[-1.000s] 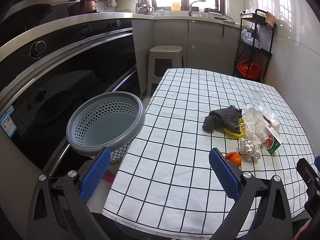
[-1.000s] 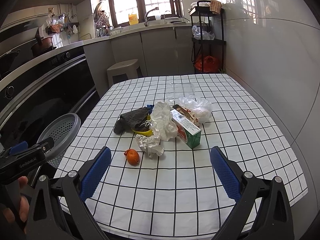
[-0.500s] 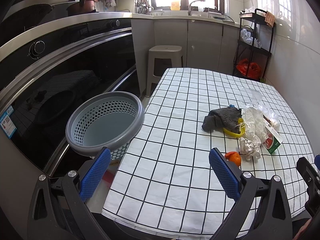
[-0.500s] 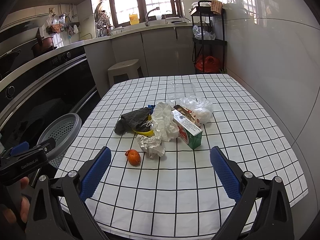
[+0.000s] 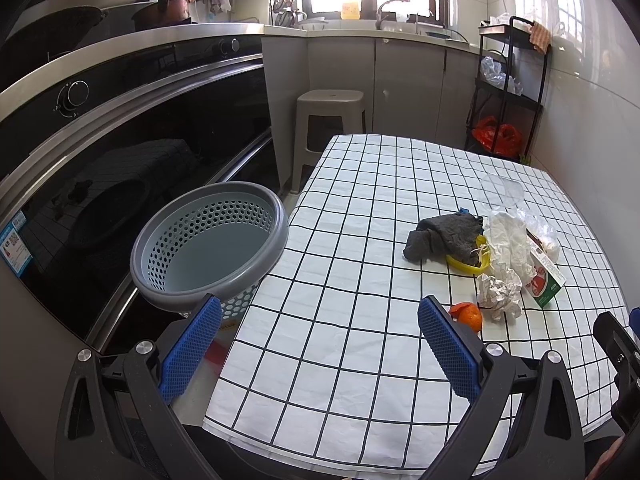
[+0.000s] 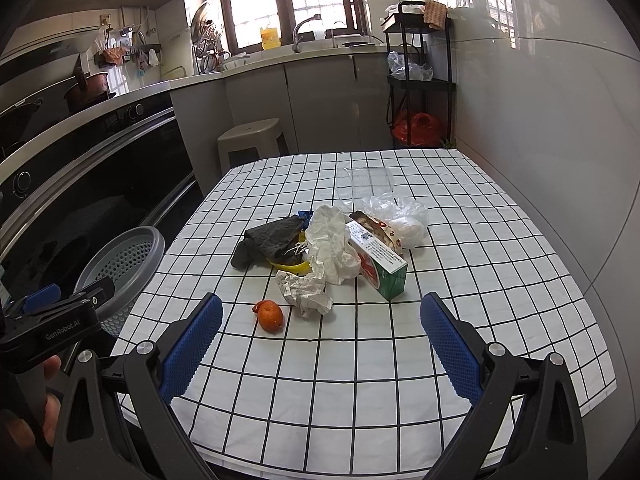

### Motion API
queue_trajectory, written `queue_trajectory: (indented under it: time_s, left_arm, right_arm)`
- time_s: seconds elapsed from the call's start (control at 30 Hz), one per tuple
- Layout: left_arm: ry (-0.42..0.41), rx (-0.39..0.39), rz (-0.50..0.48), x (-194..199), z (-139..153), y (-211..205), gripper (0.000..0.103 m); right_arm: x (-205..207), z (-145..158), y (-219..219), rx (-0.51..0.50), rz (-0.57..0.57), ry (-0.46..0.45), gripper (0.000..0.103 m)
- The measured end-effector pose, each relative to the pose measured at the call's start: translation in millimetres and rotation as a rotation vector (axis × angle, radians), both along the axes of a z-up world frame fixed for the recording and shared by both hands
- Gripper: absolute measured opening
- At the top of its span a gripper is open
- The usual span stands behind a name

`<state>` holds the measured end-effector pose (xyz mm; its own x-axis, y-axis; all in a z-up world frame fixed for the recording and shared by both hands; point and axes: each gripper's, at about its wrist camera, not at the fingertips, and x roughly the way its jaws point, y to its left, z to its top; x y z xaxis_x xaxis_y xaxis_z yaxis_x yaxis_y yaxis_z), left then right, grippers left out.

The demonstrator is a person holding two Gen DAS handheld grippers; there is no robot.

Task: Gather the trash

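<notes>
**Trash heap on checked table, both grippers released**

Tablecloth [image 6: 360,360] is white w/ black grid, a bit creased, draped over the table edge nearest me. I'm using the green-white carton [image 6: 380,264] as my landmark. Crumpled white paper [image 6: 306,292] lies just left of carton, toward me; orange peel [image 6: 270,315] sits further left of that, apart from the heap. White plastic wrap [image 6: 332,240] touches carton's left side. Dark grey cloth [image 6: 272,238] is left of carton beyond the wrap, draped over a yellow dish [image 6: 294,267]. Clear bag [image 6: 400,220] rests behind carton, touching it. Clear plastic tray [image 6: 364,182] is further back, hard to read against the grid.

Grey perforated basket [image 5: 208,240] stands off the table, well left of carton, beside the cloth's left edge. No trash visible inside it.

Left gripper [image 5: 316,344] is wide apart, nothing between the blue pads [image 5: 192,344], hovering over the near-left table corner. Right gripper [image 6: 320,344] likewise spread, gripping nothing, over near edge w/ peel and paper just ahead.

Room: black oven fronts [image 5: 120,152] w/ steel counter along the left, beige stool [image 6: 250,142] past the table's far end, black wire rack [image 6: 420,80] w/ red bag far right of carton, sink under bright windows at back.
</notes>
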<state>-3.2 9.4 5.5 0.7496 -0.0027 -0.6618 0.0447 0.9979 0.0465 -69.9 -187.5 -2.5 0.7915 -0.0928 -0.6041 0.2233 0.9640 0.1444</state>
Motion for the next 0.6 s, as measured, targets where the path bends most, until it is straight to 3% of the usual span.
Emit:
queue_trajectory:
  time_s: [0.6]
  left_arm:
    - [0.0, 0.001, -0.001, 0.1, -0.1, -0.1, 0.097]
  right_arm:
    - [0.0, -0.8, 0.3, 0.001, 0.002, -0.002, 0.095]
